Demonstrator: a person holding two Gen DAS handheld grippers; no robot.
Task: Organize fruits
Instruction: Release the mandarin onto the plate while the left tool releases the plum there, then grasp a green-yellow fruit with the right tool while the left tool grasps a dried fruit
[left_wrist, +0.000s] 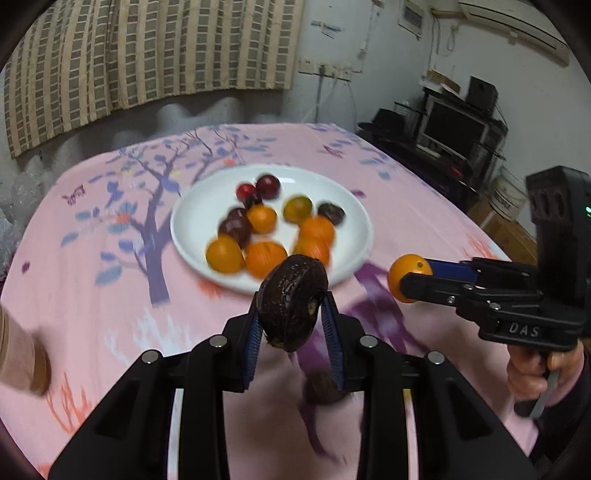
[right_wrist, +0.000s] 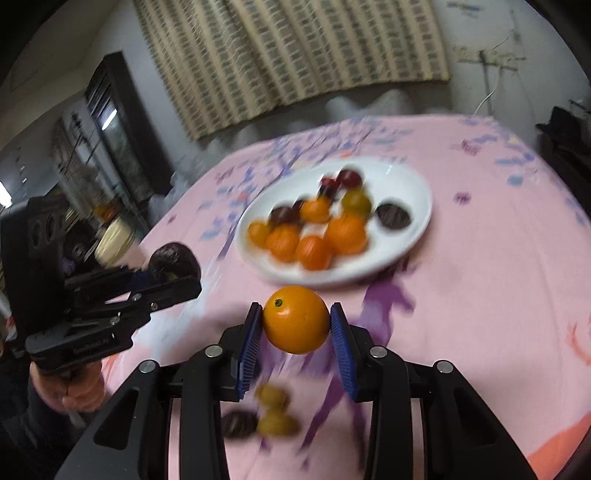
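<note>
My left gripper (left_wrist: 293, 314) is shut on a dark brown wrinkled fruit (left_wrist: 291, 301) and holds it above the pink tablecloth, just before the white plate (left_wrist: 192, 206). The plate holds several orange, dark red and dark brown fruits (left_wrist: 264, 256). My right gripper (right_wrist: 295, 325) is shut on an orange fruit (right_wrist: 295, 319), also raised in front of the plate (right_wrist: 417, 221). In the left wrist view the right gripper (left_wrist: 410, 278) shows at the right with the orange fruit (left_wrist: 406, 271). In the right wrist view the left gripper (right_wrist: 173, 271) shows at the left with the dark fruit (right_wrist: 173, 260).
Loose fruits lie on the cloth below the grippers: a dark one (right_wrist: 240, 422) and yellowish ones (right_wrist: 275, 411), and a brown one (left_wrist: 323, 387). The round table wears a pink patterned cloth (left_wrist: 92, 295). A monitor and shelves (left_wrist: 454, 125) stand at the right.
</note>
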